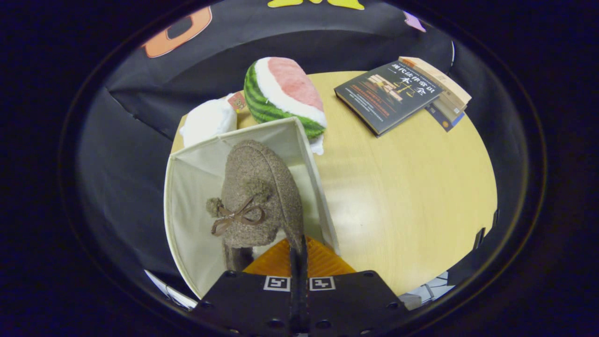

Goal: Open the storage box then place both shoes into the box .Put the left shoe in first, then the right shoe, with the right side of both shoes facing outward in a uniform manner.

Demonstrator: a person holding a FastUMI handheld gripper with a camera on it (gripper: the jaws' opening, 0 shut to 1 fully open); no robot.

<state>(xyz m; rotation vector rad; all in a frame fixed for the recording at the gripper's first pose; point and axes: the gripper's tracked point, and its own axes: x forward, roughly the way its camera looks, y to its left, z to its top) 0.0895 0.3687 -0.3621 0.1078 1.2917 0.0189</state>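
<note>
Wooden table (412,196) underneath, books (402,93) and a plush watermelon (281,96) beyond. The gripper (298,255) is pinched shut on the heel edge of the brown shoe (257,196), hanging over the open box (187,196). Looks soft, light, floppy; that thin rim seems the best hold.

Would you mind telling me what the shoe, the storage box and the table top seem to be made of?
Shoe, pinched by the gripper: fuzzy brown felt or fleece, going by its nubbly matte nap, with pompoms and a thin ribbon bow.
Storage box: probably cream fabric panels, matte, with stitched edges.
Table top: pale wood or laminate, smooth with a soft sheen.
</note>
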